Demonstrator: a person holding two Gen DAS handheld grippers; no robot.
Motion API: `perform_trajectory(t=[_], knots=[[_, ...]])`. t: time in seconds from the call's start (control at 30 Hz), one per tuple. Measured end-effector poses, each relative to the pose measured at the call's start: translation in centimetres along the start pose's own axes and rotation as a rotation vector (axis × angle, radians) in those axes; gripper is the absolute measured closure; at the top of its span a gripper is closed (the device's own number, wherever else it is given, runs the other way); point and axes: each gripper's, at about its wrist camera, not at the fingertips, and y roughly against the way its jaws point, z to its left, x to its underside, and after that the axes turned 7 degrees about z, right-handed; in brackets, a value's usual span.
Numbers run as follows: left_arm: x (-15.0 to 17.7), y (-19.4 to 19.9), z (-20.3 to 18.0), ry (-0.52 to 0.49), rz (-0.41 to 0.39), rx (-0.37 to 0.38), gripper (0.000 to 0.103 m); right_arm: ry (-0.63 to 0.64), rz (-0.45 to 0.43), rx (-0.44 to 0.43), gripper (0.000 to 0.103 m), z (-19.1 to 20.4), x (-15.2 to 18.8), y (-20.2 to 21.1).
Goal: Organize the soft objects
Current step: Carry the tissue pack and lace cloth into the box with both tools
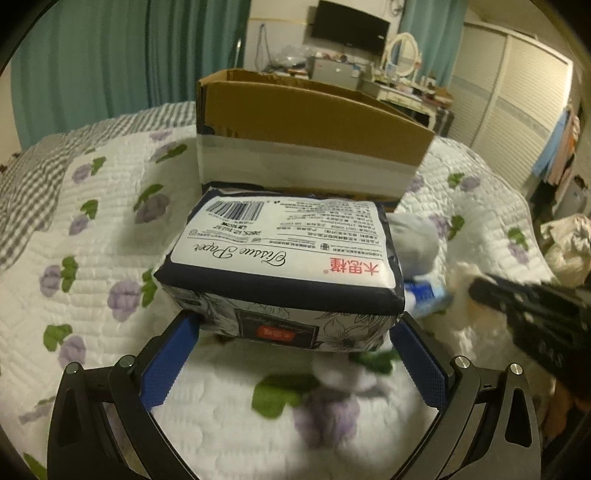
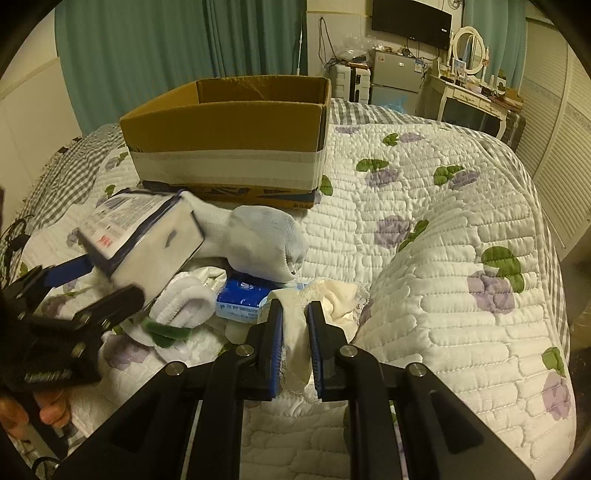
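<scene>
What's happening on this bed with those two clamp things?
A person is tidying soft things into the cardboard box with a pair of hand-held tongs. The left tongs hold a tissue pack lifted off the quilt in front of the box. The right tongs are shut on a cream cloth in the pile, beside a white sock and a small blue tissue packet.

A big bed with a white quilted cover printed with purple flowers and green leaves (image 2: pixel 443 229) fills the room's middle. A grey checked sheet (image 1: pixel 33 181) shows at 9 o'clock. Long teal curtains (image 2: pixel 147 55) hang at 11 o'clock. A flat black TV (image 2: pixel 412 22) sits on the wall at 1 o'clock, above a small silver fridge (image 2: pixel 395 74). A white dressing table with an oval mirror (image 2: pixel 469 48) stands at 2 o'clock, beside white slatted closet doors (image 2: pixel 546 122). The light is dim and yellow.
</scene>
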Motion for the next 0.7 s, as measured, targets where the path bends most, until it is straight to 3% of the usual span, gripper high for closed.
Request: perform_trajectory(t=[0.1,0.13,0.2,0.27,0.3,0.33,0.47,0.7], knots=[[-1.1,-0.8,-0.1,0.024,-0.002,-0.015,0.0,-0.002,-0.007,-0.003,0.09,-0.1,0.1,0.2],[-1.4,-1.1,-0.1,0.033,-0.008,-0.025,0.013,-0.003,-0.007,-0.004,0.09,-0.1,0.1,0.2],[-2.0,-1.7,0.0,0.049,-0.007,-0.037,0.026,-0.006,-0.005,-0.006,0.09,-0.2,0.0,0.1],[-2.3,-2.7,0.2,0.069,0.015,-0.032,0.048,-0.005,-0.007,-0.006,0.09,-0.2,0.0,0.1],[-2.4,-3.2,0.4,0.086,0.037,-0.025,0.064,-0.004,-0.009,-0.006,0.09,-0.2,0.1,0.1],[-2.3,-3.6,0.7,0.096,0.054,0.01,0.07,-0.002,-0.011,-0.006,0.09,-0.2,0.0,0.1],[-1.6,-3.2,1.3,0.11,0.065,0.079,0.082,0.003,-0.019,-0.003,0.09,0.0,0.1,0.4],[-0.3,0.7,1.6,0.044,0.007,0.013,0.097,0.033,-0.081,-0.004,0.09,0.8,0.1,2.7]])
